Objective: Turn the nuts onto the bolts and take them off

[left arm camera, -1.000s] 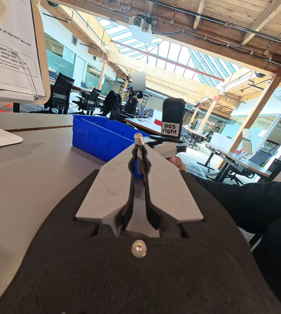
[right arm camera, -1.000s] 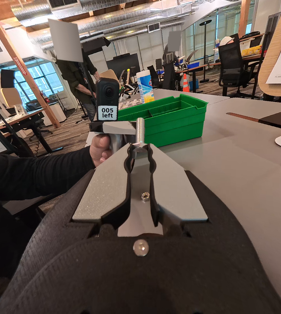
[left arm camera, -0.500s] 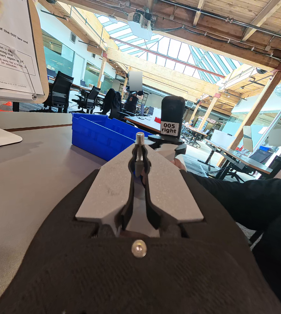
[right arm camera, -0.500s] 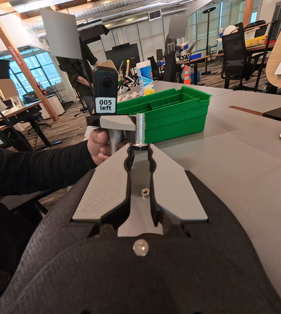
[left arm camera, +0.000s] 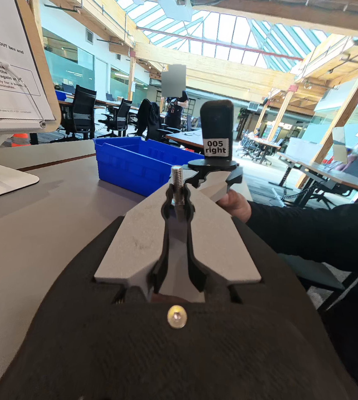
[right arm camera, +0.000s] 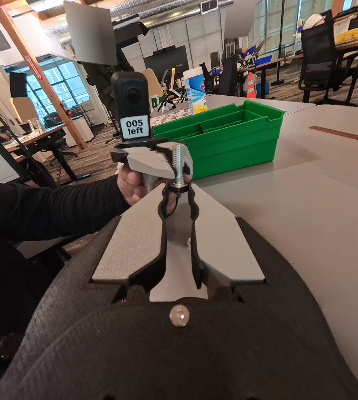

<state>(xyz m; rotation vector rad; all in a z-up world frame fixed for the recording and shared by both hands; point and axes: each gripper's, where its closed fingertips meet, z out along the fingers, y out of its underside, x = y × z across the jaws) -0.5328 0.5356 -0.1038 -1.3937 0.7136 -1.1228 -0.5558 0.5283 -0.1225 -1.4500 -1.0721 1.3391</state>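
Note:
A silver bolt (left arm camera: 177,179) stands upright, threaded end up, clamped between my left gripper's (left arm camera: 178,191) shut fingers. In the right wrist view the same bolt (right arm camera: 179,158) is held mid-shaft by the left gripper (right arm camera: 173,162). A hex nut (right arm camera: 178,187) sits low on the bolt, and my right gripper (right arm camera: 178,192) is shut on it from the side. In the left wrist view the right gripper (left arm camera: 197,181) shows just behind the bolt. A loose nut (right arm camera: 188,240) lies on the grey table (right arm camera: 303,194), half hidden by my right finger.
A blue bin (left arm camera: 130,168) stands on the table behind the bolt. A green bin (right arm camera: 227,151) with dividers stands on the other side, a wipes canister (right arm camera: 195,91) behind it. A paper sheet on a white stand (left arm camera: 7,65) is at far left. A person's sleeves hold both grippers. The grippers are tip to tip, or close to it.
Both grippers keep their hold. The right wrist view has rolled and drawn closer to the bolt. In the left wrist view the right gripper has swung to the right of the bolt.

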